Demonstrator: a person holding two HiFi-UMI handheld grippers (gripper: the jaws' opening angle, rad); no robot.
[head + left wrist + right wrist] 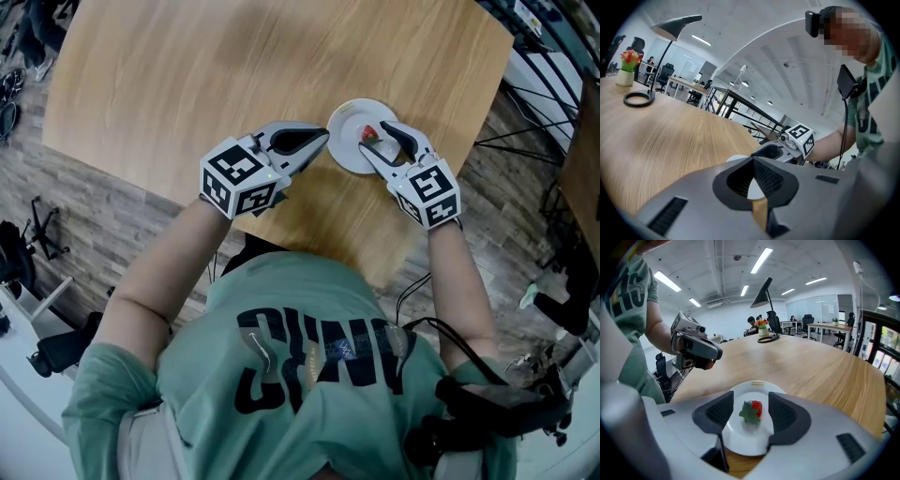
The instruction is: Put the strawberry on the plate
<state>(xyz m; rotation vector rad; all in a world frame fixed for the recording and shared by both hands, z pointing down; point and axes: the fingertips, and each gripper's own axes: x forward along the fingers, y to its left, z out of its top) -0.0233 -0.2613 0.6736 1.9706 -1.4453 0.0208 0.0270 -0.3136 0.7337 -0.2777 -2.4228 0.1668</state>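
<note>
A wooden table (234,84) stood on a plank floor (103,216). At its far end, a black lamp (677,26) stood beside a potted flower (626,70).

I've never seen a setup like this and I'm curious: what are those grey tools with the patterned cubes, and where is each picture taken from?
A person works two handheld grippers; the cubes are part of them. One picture looks down from the person's head; the other two come from cameras on the grippers, looking along their jaws. On the table sits a plate with a strawberry; farther off, a lamp and flowers. The right gripper is open around the strawberry, not touching it. The left gripper is shut and empty.
</note>
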